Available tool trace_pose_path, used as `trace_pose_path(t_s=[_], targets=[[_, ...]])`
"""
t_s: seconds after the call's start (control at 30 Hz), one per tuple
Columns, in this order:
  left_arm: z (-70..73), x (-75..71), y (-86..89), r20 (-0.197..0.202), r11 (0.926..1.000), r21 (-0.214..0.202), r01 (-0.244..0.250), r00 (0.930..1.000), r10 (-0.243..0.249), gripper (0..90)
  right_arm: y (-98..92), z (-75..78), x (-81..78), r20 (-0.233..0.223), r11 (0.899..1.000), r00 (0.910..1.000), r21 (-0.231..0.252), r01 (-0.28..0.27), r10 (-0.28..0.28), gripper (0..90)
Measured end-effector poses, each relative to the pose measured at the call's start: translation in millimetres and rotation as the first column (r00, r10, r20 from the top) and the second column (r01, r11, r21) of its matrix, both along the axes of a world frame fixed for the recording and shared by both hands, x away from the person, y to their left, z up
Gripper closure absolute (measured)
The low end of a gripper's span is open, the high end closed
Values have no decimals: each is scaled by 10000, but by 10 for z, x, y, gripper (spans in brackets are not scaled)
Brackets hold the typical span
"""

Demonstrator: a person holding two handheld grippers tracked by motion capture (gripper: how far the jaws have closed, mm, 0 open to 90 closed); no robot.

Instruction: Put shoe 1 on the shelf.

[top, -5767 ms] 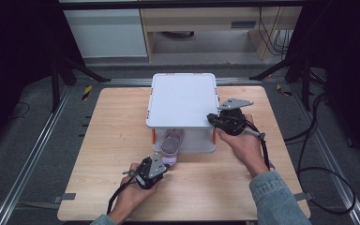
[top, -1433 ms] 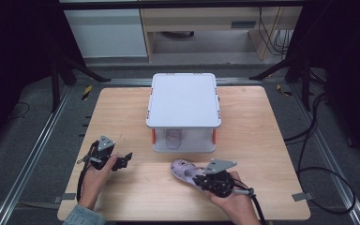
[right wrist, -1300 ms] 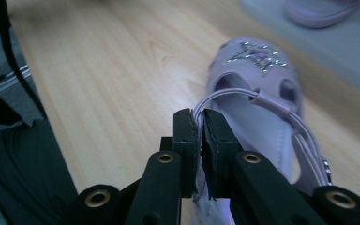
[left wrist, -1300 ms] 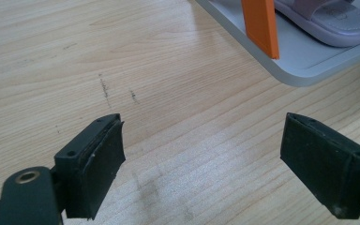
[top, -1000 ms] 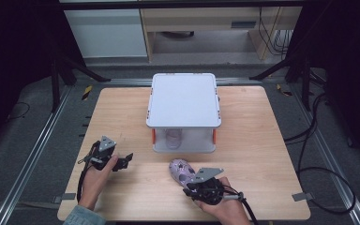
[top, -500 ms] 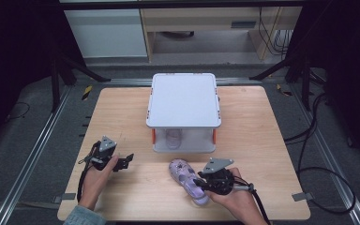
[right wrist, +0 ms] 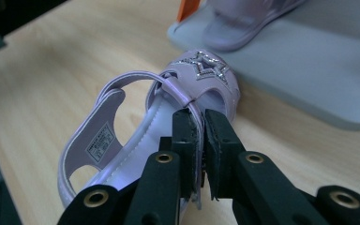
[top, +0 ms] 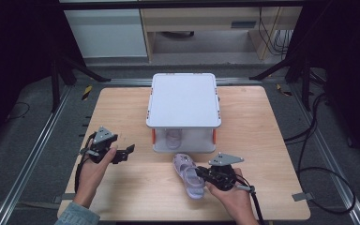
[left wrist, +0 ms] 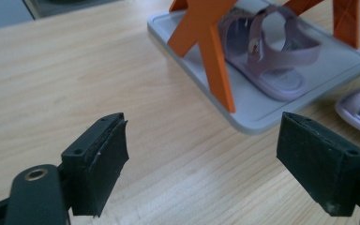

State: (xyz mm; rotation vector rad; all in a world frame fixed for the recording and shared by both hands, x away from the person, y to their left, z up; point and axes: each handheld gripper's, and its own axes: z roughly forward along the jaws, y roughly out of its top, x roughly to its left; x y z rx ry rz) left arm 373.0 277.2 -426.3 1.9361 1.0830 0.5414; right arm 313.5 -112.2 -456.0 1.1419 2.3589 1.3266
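A lilac sandal point(top: 190, 180) with a glitter star lies on the wooden table in front of a white two-tier rack point(top: 183, 98). My right gripper point(top: 200, 176) has just been closing and is shut on the sandal's ankle strap point(right wrist: 178, 93), which is pinched between the pads of the right gripper point(right wrist: 201, 126). A matching sandal point(left wrist: 272, 61) rests on the rack's lower shelf point(left wrist: 262, 112) between orange legs point(left wrist: 211, 47). My left gripper point(top: 127, 152) hovers open to the left of the rack, and nothing lies between the pads of the left gripper point(left wrist: 208, 173).
The rack sits mid-table with its flat top bare. Bare wood stretches left and right of it point(top: 262, 131). Metal rails and trailing cables point(top: 318, 154) run past the table's sides, with cabinets beyond the far edge.
The right gripper has shifted right with the sandal and its jaws have pinched onto the strap. The left gripper has risen a little above the table.
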Motion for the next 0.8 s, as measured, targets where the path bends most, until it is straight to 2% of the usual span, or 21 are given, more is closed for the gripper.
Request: trace_pose_path(t_s=[0.03, 0.07, 0.13, 0.17, 0.2, 0.27, 0.33, 0.37, 0.4, 0.43, 0.6, 0.8], targets=[[0, 0, 0, 0, 10000, 0, 0, 10000, 0, 155, 0, 0, 0, 0, 10000, 10000, 0, 0, 0, 834], [137, -3, -21, 201, 9999, -114, 124, 9997, -121, 155, -25, 20, 25, 60, 9983, 9987, 312, 498, -501, 834], [183, -2, -32, 259, 9998, -97, 189, 9995, -186, 154, -35, 24, 44, 108, 9967, 9973, 378, 717, -721, 834], [317, 8, -69, 322, 9989, -239, 408, 9987, -401, 154, -55, 29, 80, 186, 9923, 9935, 540, 1115, -1126, 833], [317, 8, -69, 322, 9989, -239, 408, 9987, -401, 154, -55, 29, 80, 186, 9923, 9935, 540, 1115, -1126, 833], [450, 36, -121, 477, 9980, -160, 606, 9971, -598, 151, -86, 42, 131, 327, 9841, 9862, 777, 1594, -1623, 833], [490, 53, -142, 542, 9977, -164, 665, 9964, -655, 151, -118, 44, 171, 310, 9761, 9796, 958, 1950, -1988, 834], [561, 97, -183, 579, 9964, -291, 801, 9952, -783, 151, -132, 44, 190, 316, 9724, 9767, 1057, 2081, -2125, 834], [561, 97, -183, 579, 9964, -291, 801, 9952, -783, 151, -132, 44, 190, 316, 9724, 9767, 1057, 2081, -2125, 834], [627, 151, -232, 648, 9953, -410, 882, 9942, -854, 153, -153, 44, 229, 384, 9653, 9708, 1226, 2307, -2369, 833], [738, 265, -351, 627, 9935, -289, 1102, 9922, -1082, 182, -153, 26, 322, 494, 9564, 9625, 1373, 2579, -2666, 835], [878, 352, -500, 698, 9934, -72, 1147, 9910, -1139, 254, -123, -6, 394, 680, 9511, 9558, 1420, 2744, -2860, 835]])
